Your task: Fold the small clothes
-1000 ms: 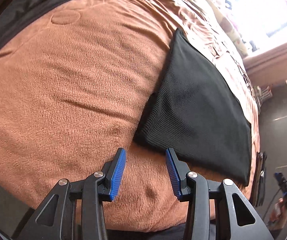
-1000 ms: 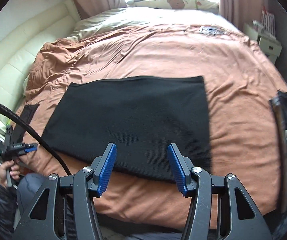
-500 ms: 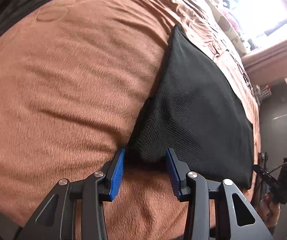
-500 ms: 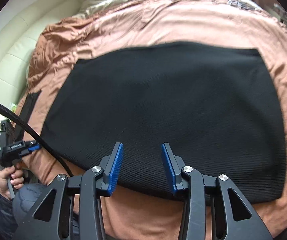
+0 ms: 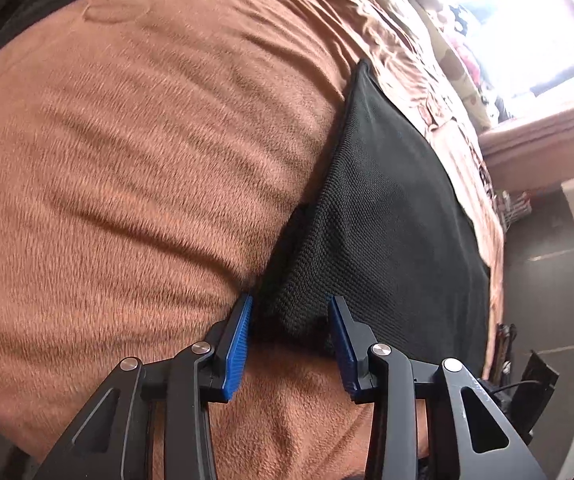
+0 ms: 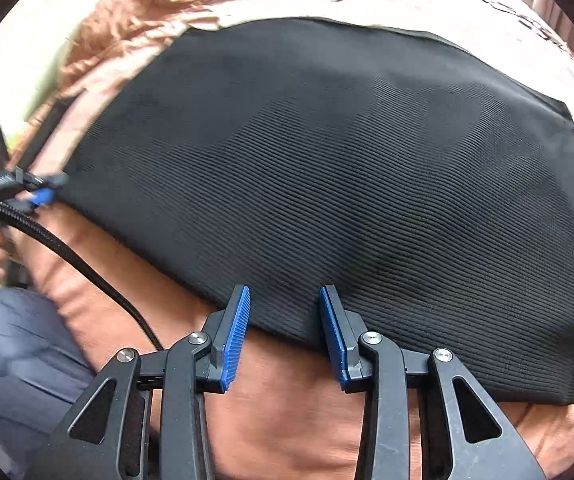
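Both open grippers have closed in on the black cloth [image 6: 347, 168] lying flat on the bed [image 5: 127, 160]: left gripper [image 5: 290, 340] straddles its near corner, right gripper [image 6: 284, 328] its near edge, ready to pinch

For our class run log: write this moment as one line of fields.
phase: pre-grasp | left tool: open, straddling black garment near corner | right tool: open at its near edge | garment: flat on brown blanket

1 black cloth [image 6: 347, 184], 1 blanket [image 5: 135, 168] — 2 grippers, L [image 5: 290, 312], R [image 6: 284, 300]
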Action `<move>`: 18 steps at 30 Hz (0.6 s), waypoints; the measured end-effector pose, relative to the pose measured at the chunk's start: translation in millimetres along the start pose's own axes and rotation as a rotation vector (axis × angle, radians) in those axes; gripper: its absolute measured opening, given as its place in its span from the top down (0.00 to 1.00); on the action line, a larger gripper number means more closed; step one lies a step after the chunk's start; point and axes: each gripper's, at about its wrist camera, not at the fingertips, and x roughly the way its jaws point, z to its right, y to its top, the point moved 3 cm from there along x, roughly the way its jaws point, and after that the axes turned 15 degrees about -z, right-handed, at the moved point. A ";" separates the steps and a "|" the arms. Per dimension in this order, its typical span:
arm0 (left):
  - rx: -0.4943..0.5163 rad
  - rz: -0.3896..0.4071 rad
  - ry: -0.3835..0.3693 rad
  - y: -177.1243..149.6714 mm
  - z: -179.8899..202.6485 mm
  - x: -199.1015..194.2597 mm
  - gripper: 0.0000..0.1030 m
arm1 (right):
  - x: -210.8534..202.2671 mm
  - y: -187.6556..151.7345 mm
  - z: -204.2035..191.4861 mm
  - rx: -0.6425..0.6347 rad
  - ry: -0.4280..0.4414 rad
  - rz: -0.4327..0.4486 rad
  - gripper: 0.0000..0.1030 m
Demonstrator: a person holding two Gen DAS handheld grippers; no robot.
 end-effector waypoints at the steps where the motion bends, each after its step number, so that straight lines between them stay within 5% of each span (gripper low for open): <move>1: -0.006 0.000 -0.002 -1.3 0.3 -0.3 0.61 | 0.7 1.7 -3.3 -0.006 0.007 0.007 0.67; 6: -0.020 -0.007 -0.016 -5.9 1.7 -1.6 0.61 | 17.1 18.3 -30.6 -0.056 -0.071 0.020 0.68; 18: -0.033 -0.014 -0.038 -13.3 -0.8 -2.8 0.61 | 50.0 40.8 -76.9 -0.135 0.000 0.085 0.68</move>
